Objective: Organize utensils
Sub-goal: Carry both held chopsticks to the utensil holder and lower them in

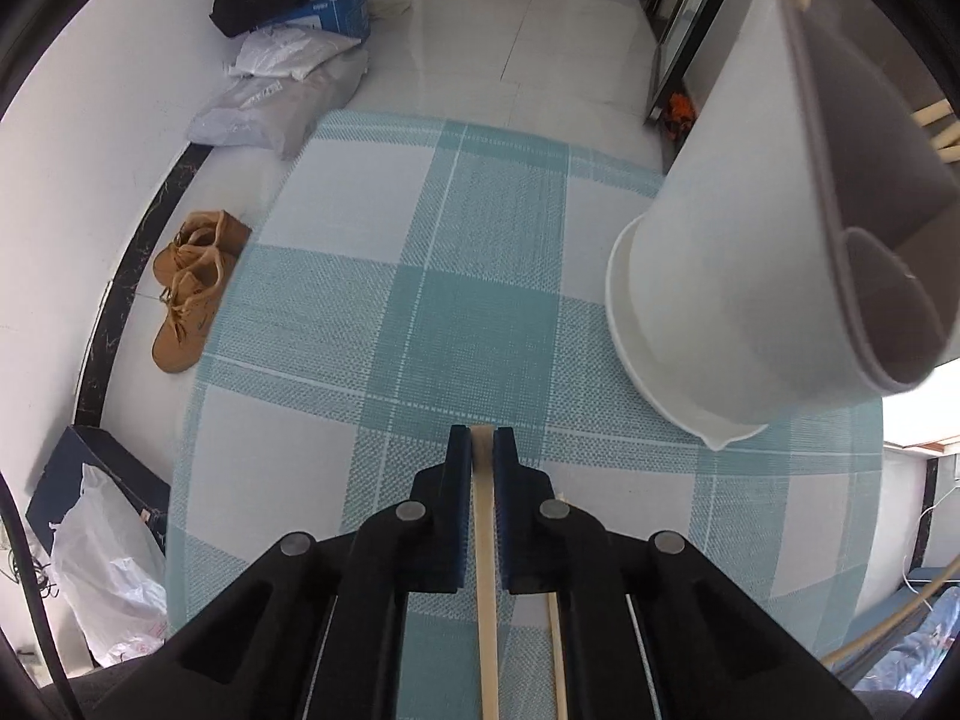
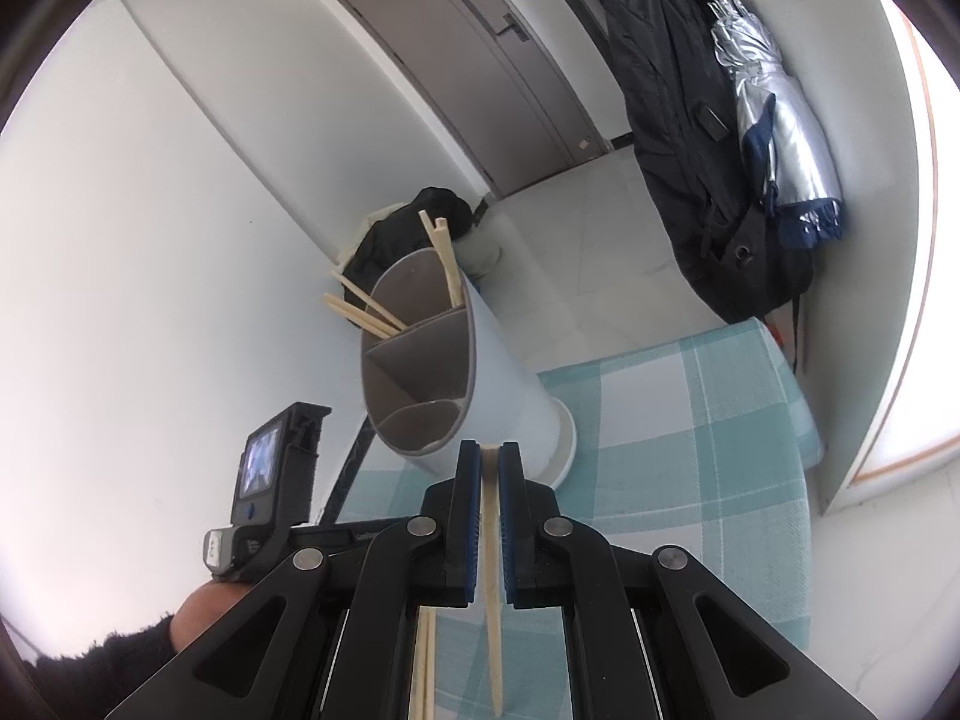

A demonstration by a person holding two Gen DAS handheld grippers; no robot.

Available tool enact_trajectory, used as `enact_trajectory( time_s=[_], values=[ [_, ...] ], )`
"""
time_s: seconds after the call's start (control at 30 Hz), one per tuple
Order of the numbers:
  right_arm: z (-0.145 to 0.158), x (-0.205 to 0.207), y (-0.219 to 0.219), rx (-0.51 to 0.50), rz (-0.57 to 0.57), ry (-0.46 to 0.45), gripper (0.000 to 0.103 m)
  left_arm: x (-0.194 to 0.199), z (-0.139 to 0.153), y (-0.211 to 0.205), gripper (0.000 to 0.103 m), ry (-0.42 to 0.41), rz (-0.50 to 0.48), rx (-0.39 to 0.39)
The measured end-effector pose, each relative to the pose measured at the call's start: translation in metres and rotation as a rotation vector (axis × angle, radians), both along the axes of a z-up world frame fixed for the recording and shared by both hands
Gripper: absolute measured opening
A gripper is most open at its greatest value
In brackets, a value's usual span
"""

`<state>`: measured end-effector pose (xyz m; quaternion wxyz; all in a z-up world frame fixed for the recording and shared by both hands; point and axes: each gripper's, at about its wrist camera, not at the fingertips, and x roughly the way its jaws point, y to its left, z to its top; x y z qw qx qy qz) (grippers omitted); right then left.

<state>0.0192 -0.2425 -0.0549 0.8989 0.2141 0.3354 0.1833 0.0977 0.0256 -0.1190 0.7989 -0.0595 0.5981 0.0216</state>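
My left gripper (image 1: 482, 438) points down over the teal checked tablecloth (image 1: 420, 312) and is shut on a pale wooden chopstick (image 1: 487, 600). A second chopstick (image 1: 557, 648) lies on the cloth just to its right. The white utensil holder (image 1: 708, 240) with grey divided compartments stands on the cloth at the right. My right gripper (image 2: 489, 450) is shut on another chopstick (image 2: 493, 600), just in front of the holder (image 2: 516, 384). Several chopsticks (image 2: 445, 258) stick out of its far compartments. More loose chopsticks (image 2: 425, 660) lie below the right gripper.
The left tool's camera (image 2: 264, 474) and a person's hand (image 2: 204, 612) sit left of the right gripper. Off the table's left edge, brown shoes (image 1: 186, 294), plastic bags (image 1: 282, 96) and a blue box (image 1: 336, 6) lie on the floor. A dark coat (image 2: 690, 138) and a silver umbrella (image 2: 774, 138) hang beyond.
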Motion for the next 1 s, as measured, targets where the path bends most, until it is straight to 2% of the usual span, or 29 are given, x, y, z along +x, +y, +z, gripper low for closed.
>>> enact_trajectory(
  time_s=[0.13,0.33,0.43,0.53,0.73,1.0],
  values=[
    [0.004,-0.007,0.009,-0.031,0.008,-0.025,0.005,-0.014,0.023,-0.001,0.003,-0.084,-0.020,-0.041],
    [0.014,-0.021,0.027,-0.085,0.041,-0.088,0.005,-0.052,0.071,-0.005,0.003,-0.269,-0.084,-0.128],
    [0.020,-0.028,0.039,-0.125,0.061,-0.125,0.005,-0.069,0.095,-0.012,0.003,-0.394,-0.135,-0.141],
    [0.024,-0.037,0.051,-0.165,0.071,-0.163,0.005,-0.082,0.110,-0.015,0.003,-0.472,-0.183,-0.129],
    [0.029,-0.054,0.062,-0.210,0.064,-0.210,0.005,-0.094,0.118,-0.012,0.003,-0.511,-0.237,-0.137],
    [0.031,-0.065,0.070,-0.232,0.051,-0.229,0.005,-0.100,0.128,-0.011,0.003,-0.504,-0.269,-0.144]
  ],
)
